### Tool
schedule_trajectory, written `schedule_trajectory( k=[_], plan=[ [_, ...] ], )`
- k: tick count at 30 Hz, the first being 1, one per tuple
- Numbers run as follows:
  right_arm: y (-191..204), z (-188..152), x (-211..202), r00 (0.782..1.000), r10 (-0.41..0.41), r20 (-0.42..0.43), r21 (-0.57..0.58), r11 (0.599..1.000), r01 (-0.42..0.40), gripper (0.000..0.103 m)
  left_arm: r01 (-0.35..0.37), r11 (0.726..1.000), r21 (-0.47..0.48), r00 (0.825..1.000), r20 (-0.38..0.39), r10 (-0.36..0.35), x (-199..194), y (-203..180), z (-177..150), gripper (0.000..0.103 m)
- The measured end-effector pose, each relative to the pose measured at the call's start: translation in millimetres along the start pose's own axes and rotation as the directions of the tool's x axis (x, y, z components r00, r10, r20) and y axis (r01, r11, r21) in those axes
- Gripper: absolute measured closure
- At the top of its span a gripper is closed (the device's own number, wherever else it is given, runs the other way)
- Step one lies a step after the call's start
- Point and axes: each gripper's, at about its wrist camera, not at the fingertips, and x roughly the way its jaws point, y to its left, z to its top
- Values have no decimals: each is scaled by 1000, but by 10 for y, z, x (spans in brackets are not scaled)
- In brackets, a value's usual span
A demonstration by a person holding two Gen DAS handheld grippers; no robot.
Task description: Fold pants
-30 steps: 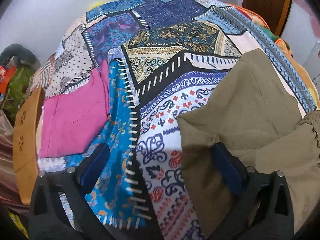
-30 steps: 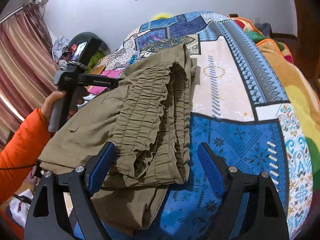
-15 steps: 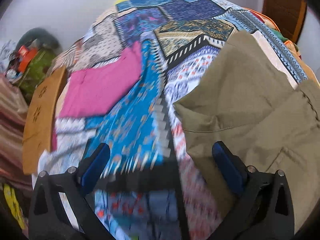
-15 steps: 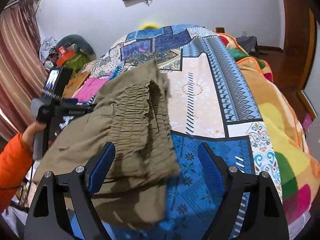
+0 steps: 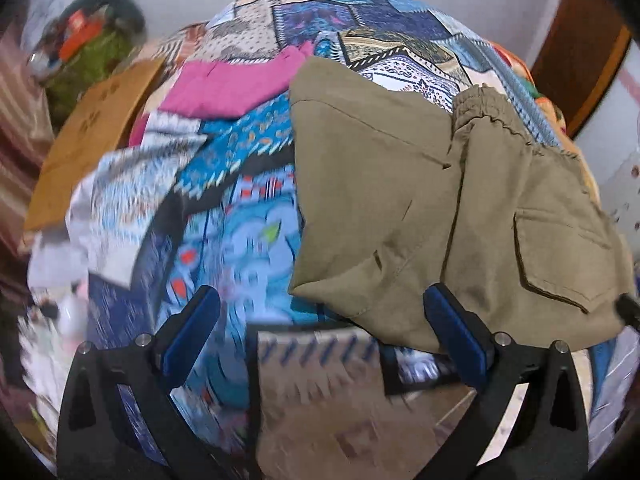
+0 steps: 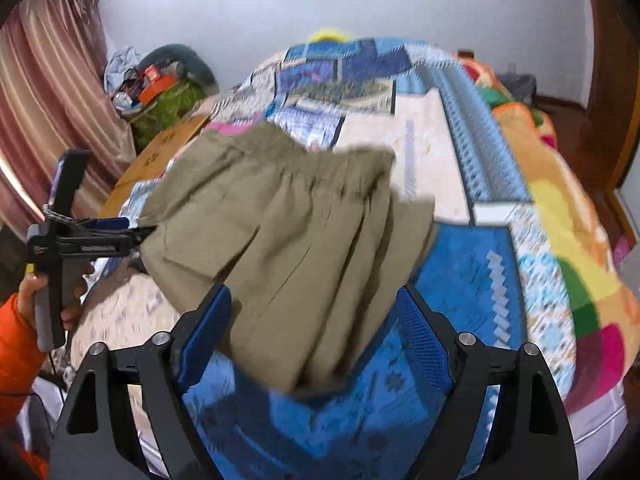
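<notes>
The folded olive-green pants (image 5: 440,200) lie on the patterned bedspread (image 5: 248,208), with the elastic waistband at the far side and a flap pocket at the right. My left gripper (image 5: 320,332) is open, its right finger against the pants' near edge. In the right wrist view the pants (image 6: 288,240) are blurred and lie between the open fingers of my right gripper (image 6: 312,332). The left gripper (image 6: 100,236) shows there at the pants' left edge, held by a hand in an orange sleeve.
A pink garment (image 5: 224,88) lies on the bed at the far left. A cardboard box (image 5: 92,136) stands beside the bed's left side, with a heap of clutter (image 6: 160,92) and a curtain (image 6: 52,120) behind it. A colourful blanket (image 6: 568,216) covers the bed's right side.
Both grippers have pulled back toward the near edge of the bed, so more of the bed and room shows. The pants stay on the bed. Both views are motion-blurred.
</notes>
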Motion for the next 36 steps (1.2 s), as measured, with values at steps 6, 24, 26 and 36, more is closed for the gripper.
schedule_trajectory(
  k=[6, 24, 26, 36],
  plan=[
    [-108, -51, 80, 1000, 20, -14, 15, 1000, -20, 46, -68, 996, 65, 994, 87, 62, -208, -68, -21, 5],
    [-198, 34, 75, 997, -69, -24, -108, 992, 66, 51, -103, 992, 77, 994, 50, 100, -172, 332, -3, 18],
    [-177, 92, 27, 997, -82, -14, -127, 989, 79, 51, -73, 994, 87, 996, 65, 68, -265, 335, 85, 18],
    [-135, 555, 136, 999, -30, 44, -145, 989, 36, 51, 83, 974, 212, 985, 132, -113, -345, -331, 757, 18]
  ],
)
